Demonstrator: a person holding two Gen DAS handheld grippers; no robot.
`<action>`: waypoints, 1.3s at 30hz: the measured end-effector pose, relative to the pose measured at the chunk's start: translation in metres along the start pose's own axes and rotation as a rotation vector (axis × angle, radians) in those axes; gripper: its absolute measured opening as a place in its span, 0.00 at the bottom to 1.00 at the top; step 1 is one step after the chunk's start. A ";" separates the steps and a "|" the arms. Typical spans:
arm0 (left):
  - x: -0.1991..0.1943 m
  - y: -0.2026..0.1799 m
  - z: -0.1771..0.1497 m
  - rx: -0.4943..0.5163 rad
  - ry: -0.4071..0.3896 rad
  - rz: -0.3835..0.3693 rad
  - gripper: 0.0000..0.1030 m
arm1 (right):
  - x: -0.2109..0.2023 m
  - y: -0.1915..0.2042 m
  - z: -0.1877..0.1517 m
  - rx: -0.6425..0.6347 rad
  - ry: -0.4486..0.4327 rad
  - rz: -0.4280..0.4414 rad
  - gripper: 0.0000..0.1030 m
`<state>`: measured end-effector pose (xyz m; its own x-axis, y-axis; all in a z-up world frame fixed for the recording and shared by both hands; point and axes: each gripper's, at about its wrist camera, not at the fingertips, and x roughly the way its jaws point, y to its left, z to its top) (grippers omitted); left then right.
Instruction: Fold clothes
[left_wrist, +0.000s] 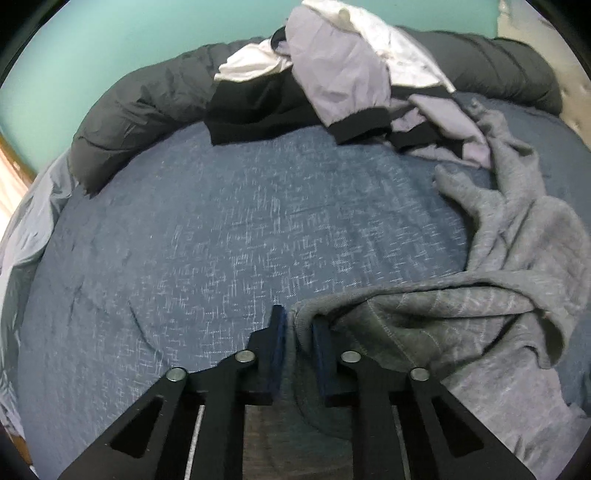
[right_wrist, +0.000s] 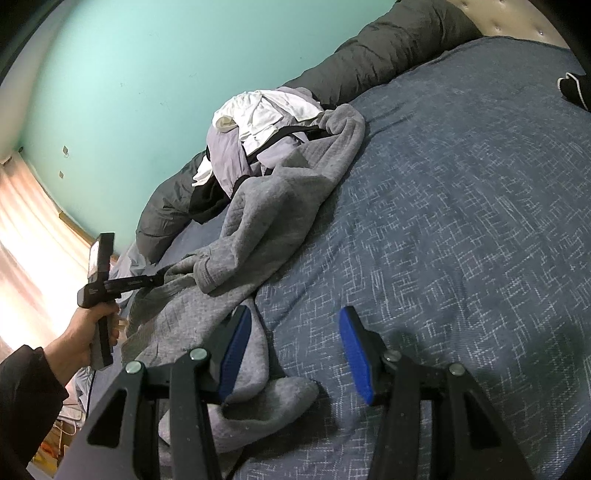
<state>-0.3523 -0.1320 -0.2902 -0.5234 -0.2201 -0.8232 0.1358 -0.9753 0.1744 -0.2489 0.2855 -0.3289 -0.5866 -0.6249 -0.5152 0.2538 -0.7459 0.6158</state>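
I am working over a bed (left_wrist: 229, 229) covered in a blue woven spread, with a grey sweater (left_wrist: 491, 314) lying crumpled along one side of it. My left gripper (left_wrist: 298, 328) is pinching the ribbed edge of that sweater: its jaws are standing nearly closed, with a fold of the grey knit caught between the dark blue pads (left_wrist: 277, 354). In the right wrist view, my left hand (right_wrist: 86, 334) is gripping the handle of that tool at the sweater's far edge. My right gripper (right_wrist: 291, 350) is hovering low over the bed with its jaws standing about half open; the left pad is resting against a grey sleeve, the right pad is over bare bedspread, and nothing is clamped. At the far side of the bed a pile of clothes (left_wrist: 332, 74), white, lilac and black, is lying against a rolled dark duvet (left_wrist: 140, 103), below a turquoise wall (right_wrist: 147, 74).
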 end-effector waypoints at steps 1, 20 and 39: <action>-0.006 0.002 0.001 0.000 -0.010 -0.012 0.12 | 0.000 0.001 0.000 -0.001 0.001 0.001 0.49; -0.086 0.008 -0.024 -0.006 -0.076 -0.216 0.11 | 0.024 0.066 0.003 -0.159 0.094 0.037 0.61; -0.076 0.006 -0.036 0.011 -0.082 -0.284 0.11 | 0.143 0.142 0.029 -0.548 0.335 -0.206 0.61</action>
<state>-0.2818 -0.1203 -0.2461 -0.6056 0.0608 -0.7934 -0.0346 -0.9981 -0.0501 -0.3187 0.0964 -0.2979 -0.4172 -0.4295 -0.8009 0.5680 -0.8112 0.1392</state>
